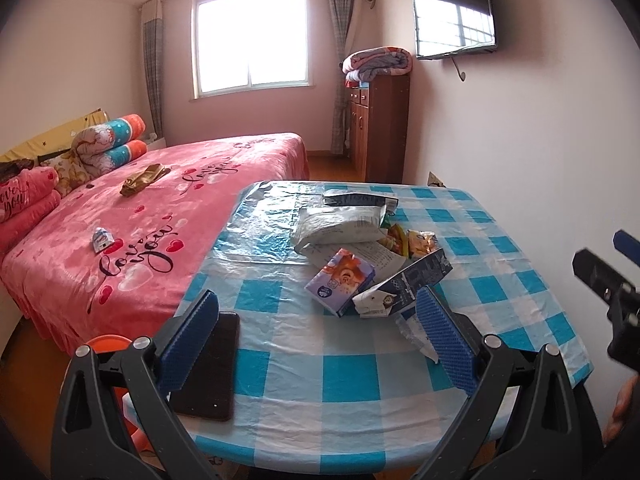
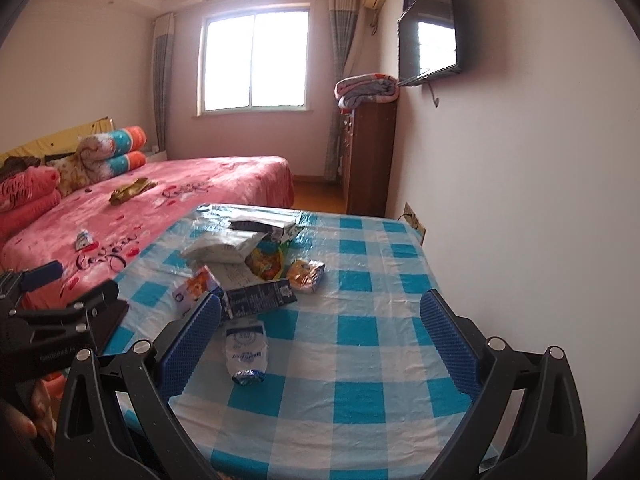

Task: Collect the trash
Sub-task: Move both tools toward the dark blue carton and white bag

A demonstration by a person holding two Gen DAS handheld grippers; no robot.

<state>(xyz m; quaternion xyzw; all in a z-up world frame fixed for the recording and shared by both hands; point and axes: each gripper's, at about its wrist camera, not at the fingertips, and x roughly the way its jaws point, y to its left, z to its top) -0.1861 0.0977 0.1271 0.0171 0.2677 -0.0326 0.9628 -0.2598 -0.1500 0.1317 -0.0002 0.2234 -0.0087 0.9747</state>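
Note:
A pile of trash lies on the blue-checked table [image 1: 352, 384]: a purple tissue pack [image 1: 341, 279], a flattened dark milk carton [image 1: 404, 286], a silver-white bag [image 1: 340, 226] and a yellow snack wrapper [image 1: 420, 240]. My left gripper [image 1: 316, 340] is open and empty, just short of the pile. In the right wrist view the carton [image 2: 260, 298], the yellow wrapper [image 2: 306, 274] and a white crumpled wrapper [image 2: 245, 350] show. My right gripper [image 2: 324, 350] is open and empty, with the white wrapper by its left finger.
A black phone [image 1: 210, 364] lies at the table's near left edge. A pink bed [image 1: 140, 216] stands to the left, with a small wrapper [image 1: 102, 240] and a gold cloth [image 1: 144, 178] on it. The wall is close on the right. A wooden cabinet [image 1: 380, 128] stands behind.

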